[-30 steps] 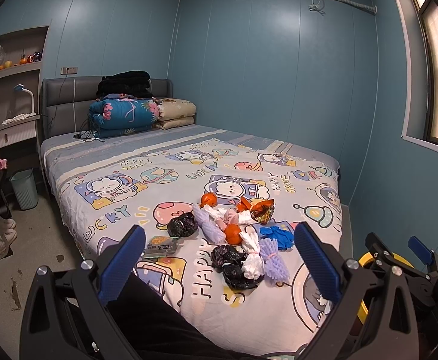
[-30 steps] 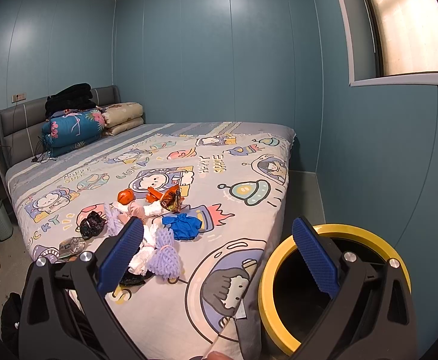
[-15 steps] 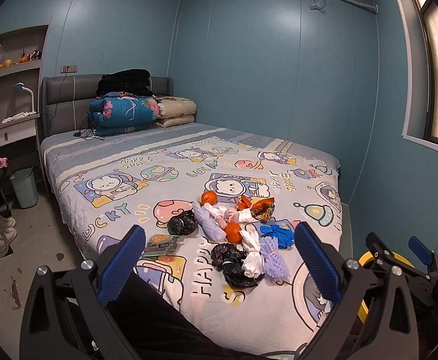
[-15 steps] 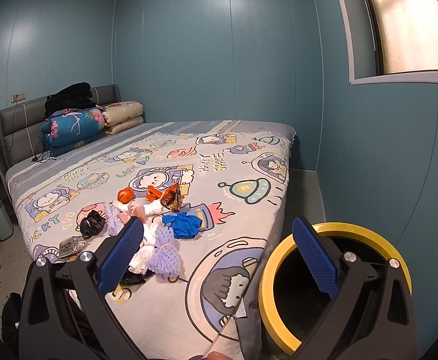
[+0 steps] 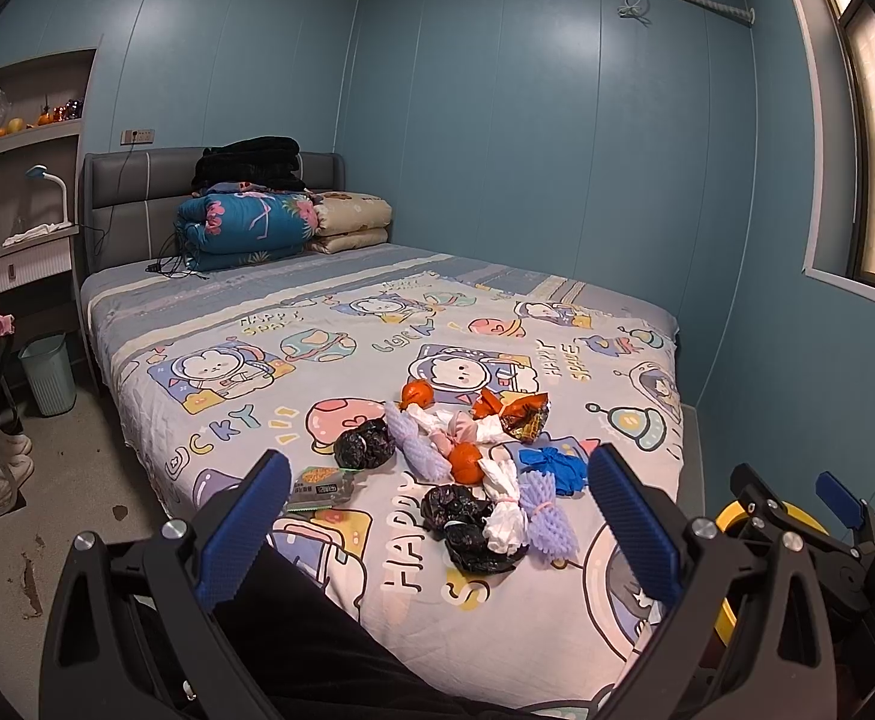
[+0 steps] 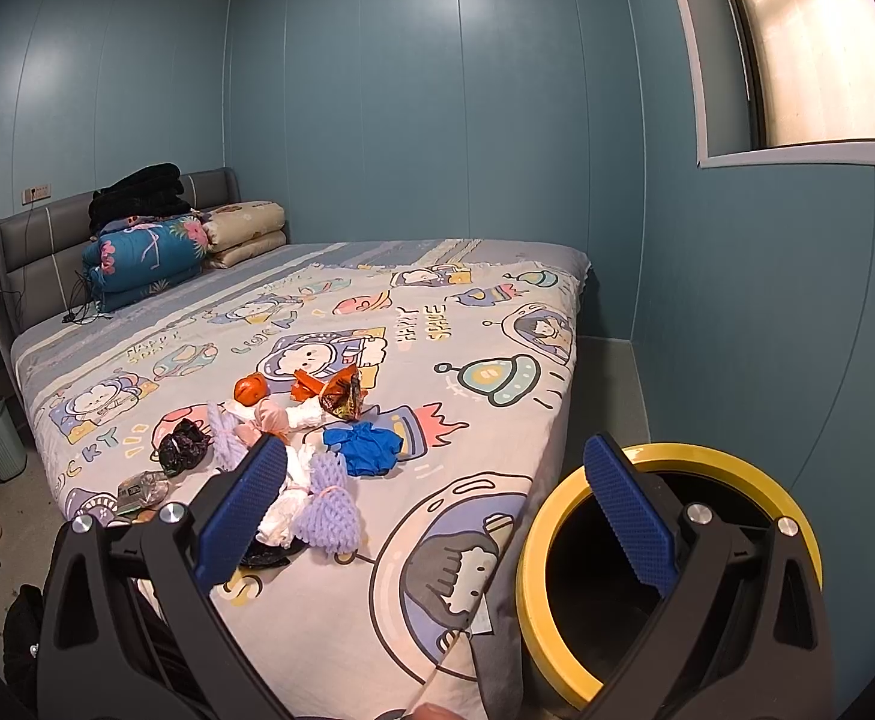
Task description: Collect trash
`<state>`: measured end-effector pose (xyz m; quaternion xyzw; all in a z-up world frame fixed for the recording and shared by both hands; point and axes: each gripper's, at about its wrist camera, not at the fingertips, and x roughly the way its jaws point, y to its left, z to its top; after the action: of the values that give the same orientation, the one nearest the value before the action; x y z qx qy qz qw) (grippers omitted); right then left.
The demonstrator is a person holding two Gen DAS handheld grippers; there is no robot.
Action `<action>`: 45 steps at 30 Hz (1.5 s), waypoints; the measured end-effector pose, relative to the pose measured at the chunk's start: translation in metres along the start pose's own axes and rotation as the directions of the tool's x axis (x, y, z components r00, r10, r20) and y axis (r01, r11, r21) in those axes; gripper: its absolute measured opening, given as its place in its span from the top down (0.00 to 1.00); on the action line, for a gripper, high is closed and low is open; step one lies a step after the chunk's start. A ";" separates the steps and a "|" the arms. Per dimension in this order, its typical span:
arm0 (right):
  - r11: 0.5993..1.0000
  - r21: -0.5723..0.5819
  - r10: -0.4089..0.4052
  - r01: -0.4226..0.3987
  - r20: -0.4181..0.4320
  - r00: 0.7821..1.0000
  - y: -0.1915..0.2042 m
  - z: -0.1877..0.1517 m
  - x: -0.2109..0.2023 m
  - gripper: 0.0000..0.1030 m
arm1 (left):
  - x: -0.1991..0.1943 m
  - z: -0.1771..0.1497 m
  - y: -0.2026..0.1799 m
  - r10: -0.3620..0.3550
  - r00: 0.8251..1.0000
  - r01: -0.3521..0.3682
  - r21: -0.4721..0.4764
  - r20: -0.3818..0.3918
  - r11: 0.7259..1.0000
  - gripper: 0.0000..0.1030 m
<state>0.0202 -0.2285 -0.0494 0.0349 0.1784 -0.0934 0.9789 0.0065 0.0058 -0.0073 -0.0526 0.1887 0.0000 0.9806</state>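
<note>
Jaws of left gripper (image 5: 437, 516) and right gripper (image 6: 434, 510) spread wide, empty, touching nothing

Right gripper (image 6: 434, 516): fingers spread wide apart, blue ribbed pads (image 6: 244, 513) facing inward, nothing between them, held above the near corner of the bed.
Bed (image 6: 497, 324): cartoon-print sheet, grey headboard at the far end.
Trash pile (image 6: 293, 438): clustered on the near part of the sheet.
Pile contents: purple foam net (image 6: 332, 507) beside white crumpled wrap (image 6: 284, 510); blue glove (image 6: 365, 447); orange snack wrapper (image 6: 341, 393); orange fruit (image 6: 250, 389); black crumpled bag (image 6: 182, 450); a small packet (image 6: 140, 489) near the bed's left edge.
Bin (image 6: 557, 516): yellow-rimmed, dark inside, on the floor just beside the bed's near right corner, partly behind the right finger.
Bedding (image 6: 149, 252): folded quilts stacked by the headboard.
</note>
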 end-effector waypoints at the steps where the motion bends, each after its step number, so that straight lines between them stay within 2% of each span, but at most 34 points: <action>1: 1.000 0.000 -0.001 0.001 0.000 1.000 0.000 -0.001 -0.001 0.08 | 0.000 0.000 0.000 0.000 1.000 0.000 0.000 0.001 1.000 0.07; 7: 1.000 0.011 0.001 0.000 -0.009 1.000 -0.002 0.000 0.003 0.08 | 0.001 0.000 0.000 -0.005 1.000 0.005 0.000 0.000 1.000 0.07; 16: 0.998 0.054 0.022 -0.021 -0.034 0.999 -0.016 0.013 0.024 0.08 | 0.001 -0.013 0.003 -0.071 0.997 0.071 -0.017 -0.010 0.997 0.07; 19: 0.997 0.046 0.071 -0.068 -0.067 0.995 -0.014 0.019 0.042 0.08 | 0.004 -0.012 0.004 -0.085 0.996 0.085 -0.020 -0.025 0.996 0.07; 22: 0.988 0.071 0.147 -0.138 -0.134 0.980 -0.012 0.021 0.066 0.08 | 0.015 -0.009 0.008 -0.105 0.992 0.103 -0.032 -0.064 0.994 0.07; 25: 0.976 0.051 0.218 -0.212 -0.210 0.953 -0.002 0.020 0.092 0.08 | 0.030 -0.008 0.018 -0.107 0.987 0.101 -0.056 -0.118 0.993 0.07; 27: 0.963 0.034 0.265 -0.267 -0.295 0.918 0.009 0.015 0.116 0.08 | 0.046 -0.006 0.031 -0.106 0.980 0.094 -0.077 -0.169 0.993 0.07; 29: 0.950 0.053 0.304 -0.307 -0.378 0.874 0.016 0.008 0.135 0.08 | 0.064 -0.007 0.047 -0.094 0.971 0.075 -0.091 -0.219 0.993 0.07; 31: 0.936 0.108 0.345 -0.334 -0.458 0.819 0.021 -0.002 0.157 0.08 | 0.083 -0.008 0.060 -0.088 0.959 0.063 -0.100 -0.268 0.993 0.07; 32: 0.934 0.118 0.350 -0.336 -0.480 0.804 0.023 -0.006 0.163 0.08 | 0.090 -0.008 0.065 -0.091 0.952 0.063 -0.103 -0.293 0.993 0.07; 33: 0.930 0.124 0.358 -0.345 -0.512 0.781 0.027 -0.011 0.171 0.08 | 0.102 -0.010 0.074 -0.090 0.940 0.058 -0.107 -0.328 0.993 0.07; 35: 0.921 0.129 0.376 -0.369 -0.543 0.750 0.034 -0.019 0.179 0.08 | 0.118 -0.013 0.083 -0.079 0.928 0.044 -0.103 -0.363 0.994 0.07; 36: 0.916 0.119 0.382 -0.383 -0.553 0.740 0.039 -0.023 0.182 0.08 | 0.128 -0.016 0.091 -0.065 0.923 0.031 -0.096 -0.380 0.995 0.07; 39: 0.914 0.075 0.373 -0.399 -0.544 0.752 0.047 -0.024 0.186 0.08 | 0.151 -0.021 0.102 -0.019 0.909 -0.002 -0.051 -0.415 0.999 0.07; 41: 0.913 0.069 0.372 -0.402 -0.546 0.751 0.050 -0.026 0.191 0.08 | 0.170 -0.024 0.111 -0.014 0.891 -0.008 -0.046 -0.454 0.999 0.07; 43: 0.907 0.100 0.390 -0.410 -0.567 0.725 0.049 -0.028 0.201 0.08 | 0.192 -0.028 0.123 0.000 0.863 -0.031 -0.053 -0.506 0.998 0.07; 44: 0.909 0.104 0.385 -0.404 -0.581 0.717 0.049 -0.030 0.207 0.08 | 0.203 -0.031 0.126 0.016 0.846 -0.044 -0.040 -0.533 0.998 0.07; 45: 0.913 0.102 0.376 -0.396 -0.589 0.715 0.049 -0.031 0.211 0.08 | 0.212 -0.032 0.129 0.027 0.838 -0.052 -0.030 -0.545 0.998 0.07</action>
<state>0.2128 -0.2130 -0.1511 0.0835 0.4670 0.1315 0.8704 0.1888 0.1270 -0.1281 -0.0677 0.4603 0.0094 0.8851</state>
